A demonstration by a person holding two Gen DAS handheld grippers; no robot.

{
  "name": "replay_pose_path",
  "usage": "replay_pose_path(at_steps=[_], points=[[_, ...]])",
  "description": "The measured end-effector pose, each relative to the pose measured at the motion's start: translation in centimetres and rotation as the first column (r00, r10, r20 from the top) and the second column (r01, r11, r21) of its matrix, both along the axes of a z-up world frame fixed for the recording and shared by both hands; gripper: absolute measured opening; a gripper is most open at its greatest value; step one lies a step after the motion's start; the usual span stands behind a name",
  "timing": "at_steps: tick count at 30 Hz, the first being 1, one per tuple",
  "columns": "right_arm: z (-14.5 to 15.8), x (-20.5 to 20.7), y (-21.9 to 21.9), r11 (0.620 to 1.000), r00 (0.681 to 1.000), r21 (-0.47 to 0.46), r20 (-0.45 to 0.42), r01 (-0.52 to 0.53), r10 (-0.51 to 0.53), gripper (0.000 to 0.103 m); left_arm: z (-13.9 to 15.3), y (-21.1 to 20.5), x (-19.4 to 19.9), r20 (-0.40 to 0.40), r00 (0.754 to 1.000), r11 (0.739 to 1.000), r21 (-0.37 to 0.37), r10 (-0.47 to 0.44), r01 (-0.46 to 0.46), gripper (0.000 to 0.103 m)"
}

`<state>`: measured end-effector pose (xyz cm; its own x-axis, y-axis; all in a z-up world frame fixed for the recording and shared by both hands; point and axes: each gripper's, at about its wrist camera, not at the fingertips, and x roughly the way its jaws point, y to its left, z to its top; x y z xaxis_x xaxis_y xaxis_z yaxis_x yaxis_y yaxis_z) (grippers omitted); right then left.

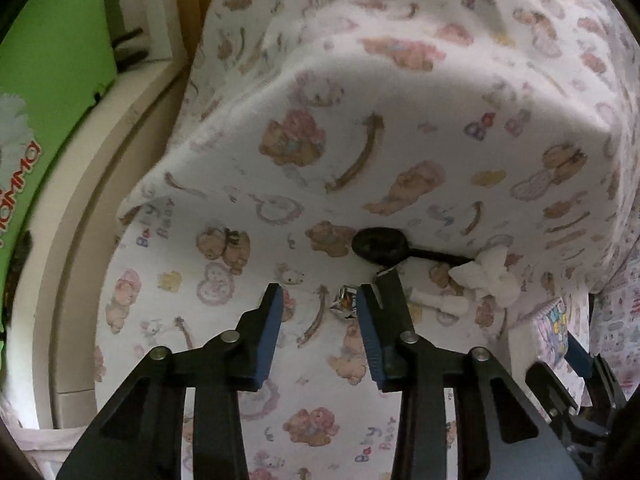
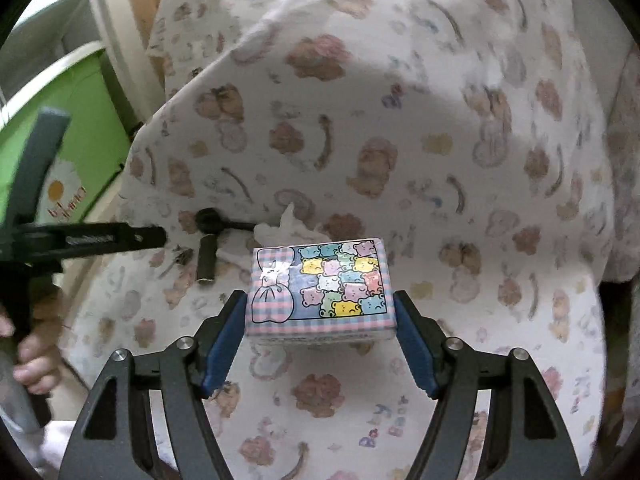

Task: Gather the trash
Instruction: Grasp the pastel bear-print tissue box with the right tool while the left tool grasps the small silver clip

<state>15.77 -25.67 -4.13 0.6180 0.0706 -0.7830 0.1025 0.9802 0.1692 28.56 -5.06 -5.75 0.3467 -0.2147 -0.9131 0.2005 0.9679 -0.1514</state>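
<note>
- My left gripper point(image 1: 320, 296): fingers narrowed but clear of the small foil wrapper point(image 1: 345, 303) lying on the bed sheet point(image 1: 280, 140) by the right finger.
- My right gripper point(image 2: 320, 312): fingers clamped on one bear-print tissue pack point(image 2: 320, 290).
- Risk: closing off-centre could nudge the wrapper aside or pinch the sheet.
- Count: one wrapper, one black spoon point(image 1: 378, 245), one crumpled tissue point(image 1: 486, 276).

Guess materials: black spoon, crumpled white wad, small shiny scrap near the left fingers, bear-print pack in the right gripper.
Black spoon: likely plastic, matte, uniform black, no glints.
Crumpled white wad: tissue or paper napkin, soft irregular folds.
Shiny scrap: probably foil or metallised wrapper, creased with bright glints.
Bear-print pack: printed plastic film, glossy, glare patch on top; contents hidden.
</note>
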Motion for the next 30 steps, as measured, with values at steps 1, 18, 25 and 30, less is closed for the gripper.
replay_pose_path(at_steps=[1, 18, 25, 30], points=[[-0.1, 0.1, -0.3, 0.999, 1.0, 0.041, -0.013, -0.009, 0.01, 0.074, -0.2, -0.1, 0.1, -0.008, 1.0, 1.0, -0.011, 0.0, 0.0, 0.033], [0.5, -0.9, -1.5, 1.0, 1.0, 0.021, -0.021, 0.0, 0.0, 0.074, -2.3, -1.9, 1.2, -0.038, 0.999, 1.0, -0.015, -0.028, 0.027, 0.032], [0.3, -0.8, -1.1, 1.0, 1.0, -0.005, -0.026, 0.0, 0.0, 0.074, -1.3, -2.8, 0.5, -0.003, 0.999, 0.998, -0.036, -0.05, 0.05, 0.008], [0.4, -0.9, -1.1, 1.0, 1.0, -0.004, -0.016, 0.0, 0.0, 0.074, 0.0, -2.5, -0.9, 0.036, 0.998, 0.998, -0.032, -0.046, 0.047, 0.007]])
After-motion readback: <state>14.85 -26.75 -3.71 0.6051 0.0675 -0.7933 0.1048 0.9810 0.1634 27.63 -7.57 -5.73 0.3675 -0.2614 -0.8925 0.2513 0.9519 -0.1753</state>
